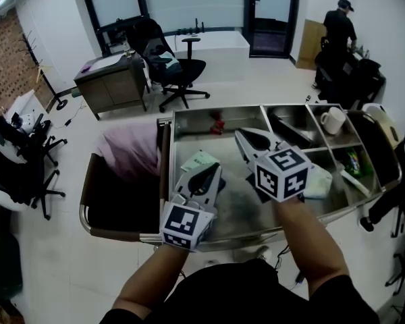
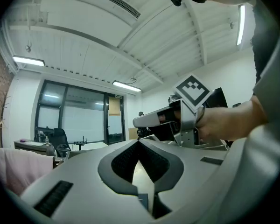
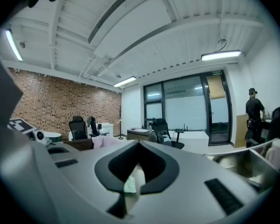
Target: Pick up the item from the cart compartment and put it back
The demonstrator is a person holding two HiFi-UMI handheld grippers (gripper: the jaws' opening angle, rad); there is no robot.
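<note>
Two closed grippers over a steel cart

The cart (image 1: pixel 219 108) is split into several compartments. The left gripper (image 1: pixel 212 174) and right gripper (image 1: pixel 246 139) hover over the largest one, angled forward and away from the person, each with its jaw tips pressed together and gripping nothing. A pale green packet (image 1: pixel 200 160) lies in that compartment, just beside the left gripper's tip.

Pale green packet (image 1: pixel 200 160) lying flat, cart (image 1: pixel 216 108) large compartment.
</note>
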